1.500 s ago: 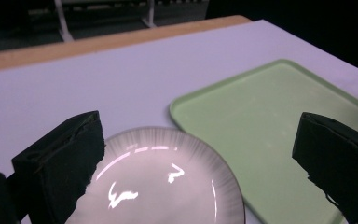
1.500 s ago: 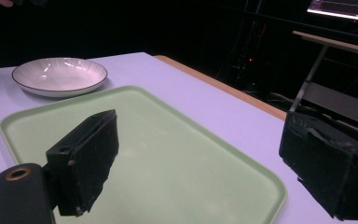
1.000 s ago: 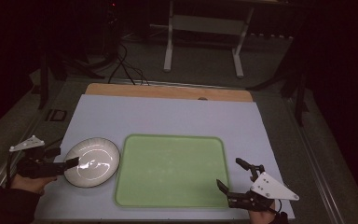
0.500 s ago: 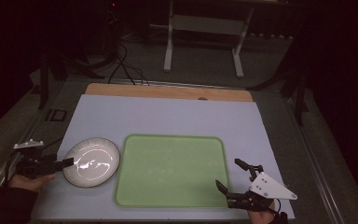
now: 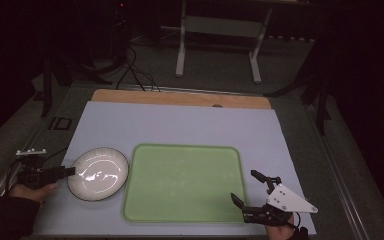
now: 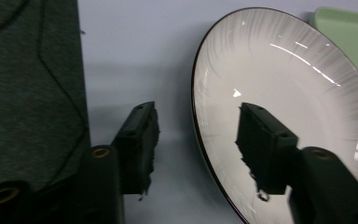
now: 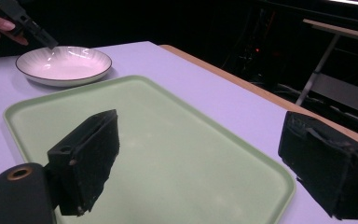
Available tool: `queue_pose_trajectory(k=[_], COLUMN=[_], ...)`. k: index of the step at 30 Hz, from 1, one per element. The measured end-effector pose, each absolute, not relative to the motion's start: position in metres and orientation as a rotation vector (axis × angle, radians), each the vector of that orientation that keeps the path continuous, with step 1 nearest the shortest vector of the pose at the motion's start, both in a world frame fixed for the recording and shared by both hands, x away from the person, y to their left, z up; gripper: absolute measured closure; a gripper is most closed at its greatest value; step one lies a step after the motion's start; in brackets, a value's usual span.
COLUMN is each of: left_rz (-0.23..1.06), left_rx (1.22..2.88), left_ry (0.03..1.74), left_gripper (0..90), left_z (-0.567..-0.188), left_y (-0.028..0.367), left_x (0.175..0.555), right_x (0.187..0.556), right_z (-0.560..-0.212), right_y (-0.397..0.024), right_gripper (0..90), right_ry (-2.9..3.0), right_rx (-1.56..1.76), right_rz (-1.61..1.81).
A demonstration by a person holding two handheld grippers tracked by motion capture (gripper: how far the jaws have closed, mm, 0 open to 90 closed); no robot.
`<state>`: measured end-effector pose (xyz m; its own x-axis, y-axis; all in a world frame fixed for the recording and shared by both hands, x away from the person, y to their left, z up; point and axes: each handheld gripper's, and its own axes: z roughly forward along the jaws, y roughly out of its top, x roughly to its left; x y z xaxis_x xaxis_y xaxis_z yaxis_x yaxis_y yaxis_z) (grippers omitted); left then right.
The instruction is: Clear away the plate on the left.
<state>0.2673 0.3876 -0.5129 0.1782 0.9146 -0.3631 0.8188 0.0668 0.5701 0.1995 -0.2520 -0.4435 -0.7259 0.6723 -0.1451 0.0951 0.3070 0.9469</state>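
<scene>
Dim room, lavender tabletop with a wooden strip along its far edge. Your plate, white with a dark rim line and faint ribbing, lies flat at the near left of the tabletop, just left of the empty green tray, apart from it as far as I can tell.

Left gripper comes in from the plate's left side. From the left gripper view the plate's rim runs between the jaws: one jaw stands over the bowl of the plate, the other outside it over bare tabletop. The jaws have just been closing and stand about half open, with a clear gap on both sides of the rim; neither pad presses on it yet.

Step in hand, as I judge it: pinching the rim. To do it well, keep the rim centred in the gap, get the outer jaw low enough to catch under the lip, and close evenly so the glazed plate does not skid toward the tray.

Right gripper hovers wide open and empty over the tray's near right corner.
</scene>
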Motion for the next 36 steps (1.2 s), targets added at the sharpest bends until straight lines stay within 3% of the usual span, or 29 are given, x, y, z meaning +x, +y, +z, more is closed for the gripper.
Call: queue_pose_trajectory(k=[6,19,36], left_rz=[0.129,0.035,-0.010], left_rx=[1.748,1.724,1.731], left_ry=[1.652,1.657,1.748], left_gripper=[54.2,79.1,83.1], left_z=[-0.518,-0.527,-0.519], left_y=[0.389,0.388,0.382], left_x=[0.270,0.277,0.288], right_x=[0.200,0.200,0.200], right_z=[-0.444,-0.444,-0.444], right_y=[-0.252,-0.252,-0.252], right_gripper=[12.2,12.3,13.4], right_ry=[2.054,2.058,2.057], right_rx=[0.679,0.679,0.682], right_rz=[1.434,1.429,1.430])
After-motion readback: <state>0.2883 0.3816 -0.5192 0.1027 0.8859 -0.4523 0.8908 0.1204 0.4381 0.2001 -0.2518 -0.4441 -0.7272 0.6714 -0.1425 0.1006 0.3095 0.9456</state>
